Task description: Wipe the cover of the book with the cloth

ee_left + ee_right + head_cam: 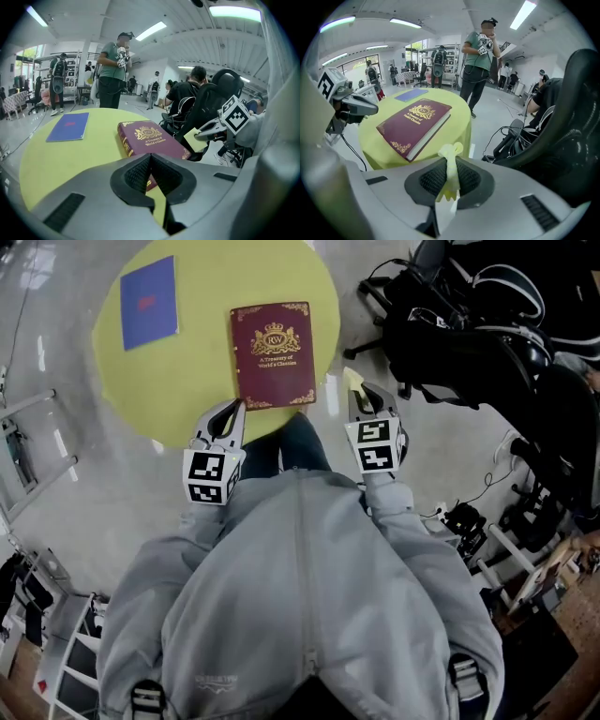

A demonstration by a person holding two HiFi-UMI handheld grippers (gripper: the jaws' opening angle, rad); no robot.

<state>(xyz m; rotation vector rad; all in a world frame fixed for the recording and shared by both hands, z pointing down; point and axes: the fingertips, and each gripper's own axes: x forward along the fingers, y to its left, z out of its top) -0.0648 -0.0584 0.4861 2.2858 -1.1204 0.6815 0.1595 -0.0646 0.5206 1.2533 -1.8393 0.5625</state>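
My right gripper (449, 177) pinches the limp cloth (451, 159), left gripper (151, 174) closed empty; the stiff, heavy book (273, 353) at the table's (178, 381) near edge should stay put, I reckon.

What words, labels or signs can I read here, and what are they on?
"RW" and "A Treasury of World's Classics": gold print on the maroon book cover.
Red print on the blue booklet: too small to read.
Light print on the grey jacket hem: blurred.
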